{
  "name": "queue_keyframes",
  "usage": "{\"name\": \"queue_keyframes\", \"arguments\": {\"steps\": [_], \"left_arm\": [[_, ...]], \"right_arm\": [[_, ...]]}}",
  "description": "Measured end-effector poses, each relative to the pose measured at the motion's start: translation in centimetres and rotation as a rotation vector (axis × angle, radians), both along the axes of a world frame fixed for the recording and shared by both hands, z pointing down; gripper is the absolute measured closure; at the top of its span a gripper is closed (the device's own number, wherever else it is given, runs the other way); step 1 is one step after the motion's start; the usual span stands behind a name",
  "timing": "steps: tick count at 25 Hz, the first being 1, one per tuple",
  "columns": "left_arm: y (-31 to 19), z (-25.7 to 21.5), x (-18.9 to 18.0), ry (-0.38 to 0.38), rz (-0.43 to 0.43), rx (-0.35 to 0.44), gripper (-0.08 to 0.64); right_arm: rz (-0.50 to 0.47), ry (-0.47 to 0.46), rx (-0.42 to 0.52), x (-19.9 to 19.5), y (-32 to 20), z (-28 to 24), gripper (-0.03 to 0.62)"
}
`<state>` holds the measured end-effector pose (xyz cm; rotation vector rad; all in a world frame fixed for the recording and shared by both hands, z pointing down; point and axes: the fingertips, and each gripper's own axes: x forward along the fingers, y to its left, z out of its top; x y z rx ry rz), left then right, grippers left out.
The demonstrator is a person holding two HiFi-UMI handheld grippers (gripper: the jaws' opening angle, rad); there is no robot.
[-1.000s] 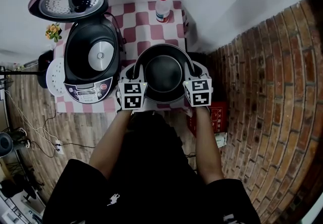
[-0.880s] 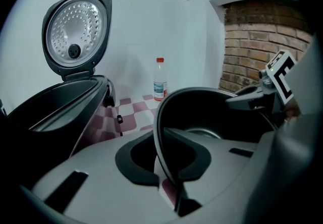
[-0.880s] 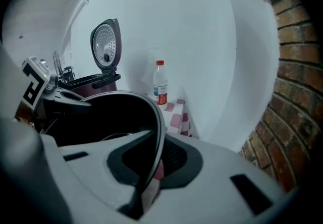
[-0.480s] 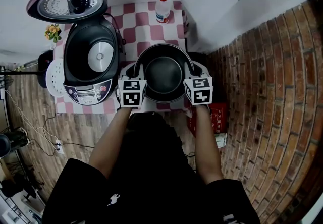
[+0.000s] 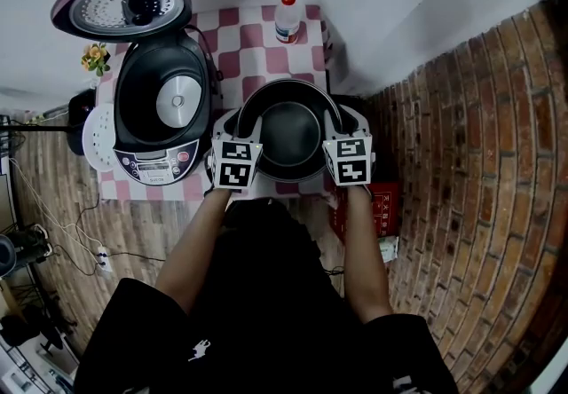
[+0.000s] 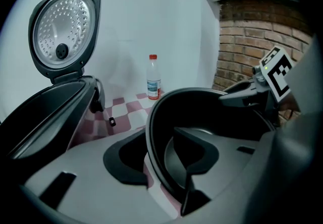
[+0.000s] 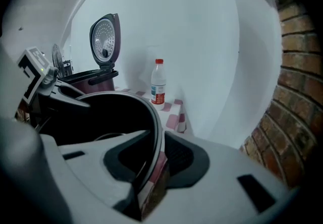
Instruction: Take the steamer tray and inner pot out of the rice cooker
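On checked table (image 5: pixel 266 51), right of rice cooker (image 5: pixel 142 130), inner pot (image 5: pixel 288 130) stands; left gripper (image 6: pixel 159 150) and right gripper (image 7: pixel 157 160) straddle its opposite rim walls, jaws just opening, pads loose, so both likely clear by drawing straight back.

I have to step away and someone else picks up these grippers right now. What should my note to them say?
Left gripper: jaws apart, just been opening, with the inner pot rim between them, not gripped.
Right gripper: jaws also just been opening, narrower gap, around the opposite rim.
Inner pot: out, standing on the checked table beside the open rice cooker.
Steamer tray: the white perforated disc on the cooker's far side looks like it, already out.
Left to do: draw both grippers off the rim.
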<state>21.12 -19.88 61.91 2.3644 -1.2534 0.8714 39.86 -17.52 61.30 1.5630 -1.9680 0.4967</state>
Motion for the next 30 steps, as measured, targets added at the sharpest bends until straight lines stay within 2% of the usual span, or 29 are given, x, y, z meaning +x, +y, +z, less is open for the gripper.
{"name": "queue_keyframes", "arguments": {"steps": [3,10,21,28,30], "left_arm": [[-0.1,-1.0,0.0,0.007,-0.009,0.016,0.383],[0.3,-3.4,-0.1,0.008,-0.025,0.071,0.387],[2.3,-8.7,-0.6,0.039,-0.049,0.192,0.477],[3.8,-12.1,-1.6,0.087,-0.059,0.256,0.554],[4.1,-12.8,-1.8,0.093,-0.048,0.276,0.557]], "right_arm": [[-0.003,-0.015,0.017,0.3,0.0,-0.9,0.502],[-0.019,-0.048,0.073,-0.1,0.4,-3.6,0.497],[-0.043,-0.120,0.199,-1.5,1.9,-9.1,0.500],[-0.071,-0.172,0.269,-2.8,3.5,-12.1,0.588],[-0.072,-0.189,0.279,-3.2,3.8,-12.6,0.591]]}}
